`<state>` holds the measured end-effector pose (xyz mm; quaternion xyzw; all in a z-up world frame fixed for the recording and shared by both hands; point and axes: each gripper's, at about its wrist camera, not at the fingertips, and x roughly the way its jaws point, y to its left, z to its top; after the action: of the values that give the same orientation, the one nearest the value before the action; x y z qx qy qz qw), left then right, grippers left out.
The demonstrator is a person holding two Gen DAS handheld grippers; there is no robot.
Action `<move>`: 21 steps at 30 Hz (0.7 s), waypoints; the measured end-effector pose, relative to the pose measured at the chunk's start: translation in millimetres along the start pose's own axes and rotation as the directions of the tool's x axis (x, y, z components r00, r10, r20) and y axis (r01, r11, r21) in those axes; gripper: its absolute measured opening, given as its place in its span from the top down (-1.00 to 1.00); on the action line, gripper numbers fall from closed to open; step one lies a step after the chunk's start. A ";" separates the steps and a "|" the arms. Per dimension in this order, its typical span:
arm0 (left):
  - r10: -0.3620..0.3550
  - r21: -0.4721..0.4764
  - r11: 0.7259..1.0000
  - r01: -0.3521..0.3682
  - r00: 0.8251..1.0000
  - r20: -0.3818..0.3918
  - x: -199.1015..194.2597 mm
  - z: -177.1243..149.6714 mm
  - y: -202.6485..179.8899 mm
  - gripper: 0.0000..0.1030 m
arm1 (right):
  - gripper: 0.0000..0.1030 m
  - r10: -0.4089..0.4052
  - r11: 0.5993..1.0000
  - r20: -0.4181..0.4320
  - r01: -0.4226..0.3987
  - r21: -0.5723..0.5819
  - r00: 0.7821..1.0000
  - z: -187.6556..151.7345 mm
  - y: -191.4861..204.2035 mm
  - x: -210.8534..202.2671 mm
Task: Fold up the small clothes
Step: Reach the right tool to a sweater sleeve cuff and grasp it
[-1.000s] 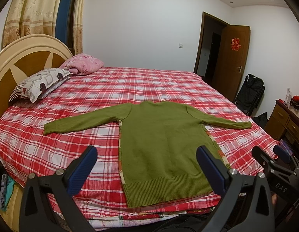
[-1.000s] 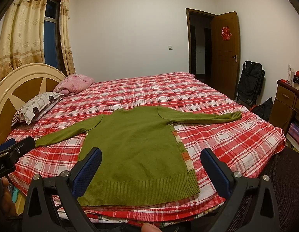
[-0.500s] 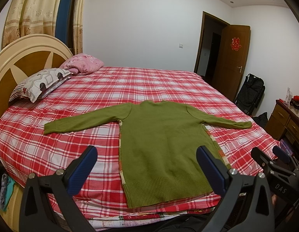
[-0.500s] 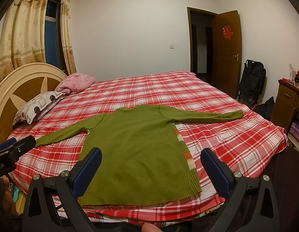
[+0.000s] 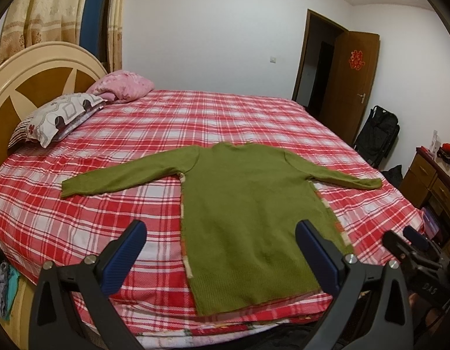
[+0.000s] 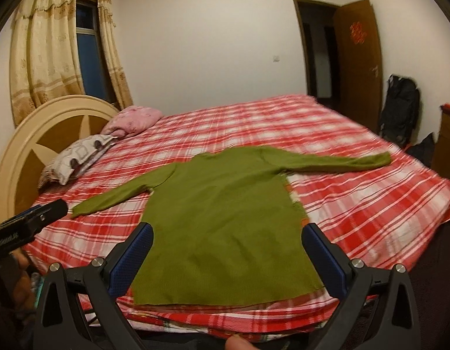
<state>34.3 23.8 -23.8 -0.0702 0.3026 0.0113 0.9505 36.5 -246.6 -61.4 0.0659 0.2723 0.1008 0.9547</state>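
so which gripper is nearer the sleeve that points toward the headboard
Left. The left gripper hangs over the near bed edge just left of the sweater, on that sleeve's side. The right gripper is over the hem, farther from it.

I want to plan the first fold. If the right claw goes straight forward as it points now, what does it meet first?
Most likely the green sweater: the open right claw points at its lower body, near the hem. Nothing shows between them, though depth is unclear.

- White letters "DAS" stand on the black body of the right gripper [image 5: 423,265], lower right of the left wrist frame.
- A red paper double-happiness sign [image 5: 357,59] hangs on the brown wooden door [image 5: 350,87].
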 end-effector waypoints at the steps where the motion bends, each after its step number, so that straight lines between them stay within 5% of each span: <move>1: 0.009 -0.003 1.000 -0.009 1.000 -0.002 4.8 2.1 5.4 -1.00 | -0.98 0.005 1.000 -0.004 -0.005 0.011 1.000 0.0 -4.1 3.7; 12: 0.121 0.029 0.992 -0.120 0.992 -0.023 80.4 31.2 52.6 -1.00 | -0.97 -0.074 0.982 -0.046 0.081 0.169 0.996 15.3 -91.1 68.0; 21: 0.170 0.029 0.985 -0.169 0.983 -0.067 182.2 46.1 86.1 -1.00 | -0.09 -0.194 0.922 -0.142 0.229 0.313 0.971 49.0 -208.9 139.4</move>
<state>204.0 111.6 -102.6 -0.0335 0.3404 0.0862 0.9357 211.2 -421.1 -128.4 0.1880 0.3420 -0.0461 0.9196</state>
